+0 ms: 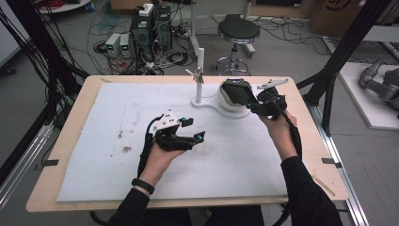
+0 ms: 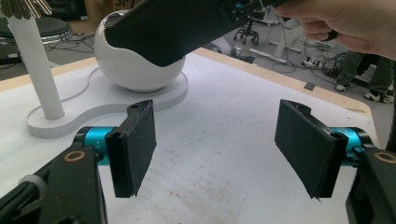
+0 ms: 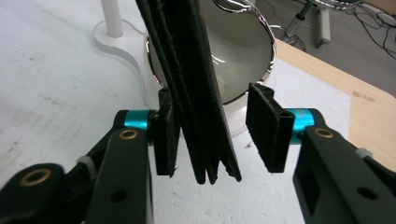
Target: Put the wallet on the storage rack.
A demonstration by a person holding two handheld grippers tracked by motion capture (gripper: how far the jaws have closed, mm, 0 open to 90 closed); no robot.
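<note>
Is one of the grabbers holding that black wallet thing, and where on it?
No firm hold. The right gripper stands open around the black wallet, whose other end leans in the white bowl; only one pad touches its lower end. The left gripper is open and empty.

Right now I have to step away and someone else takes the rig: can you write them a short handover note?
Right tongs: open around the black wallet; one pad touches it, the other stands clear, so nothing clamps it.
Left tongs: open and holding nothing, above the white mat.
Wallet: its far end rests in the white bowl on the stand, beside the key post; its near end sticks out between the right tongs.
Done: wallet delivered to the bowl.
Left: draw the right tongs back and check that the wallet stays put.
</note>
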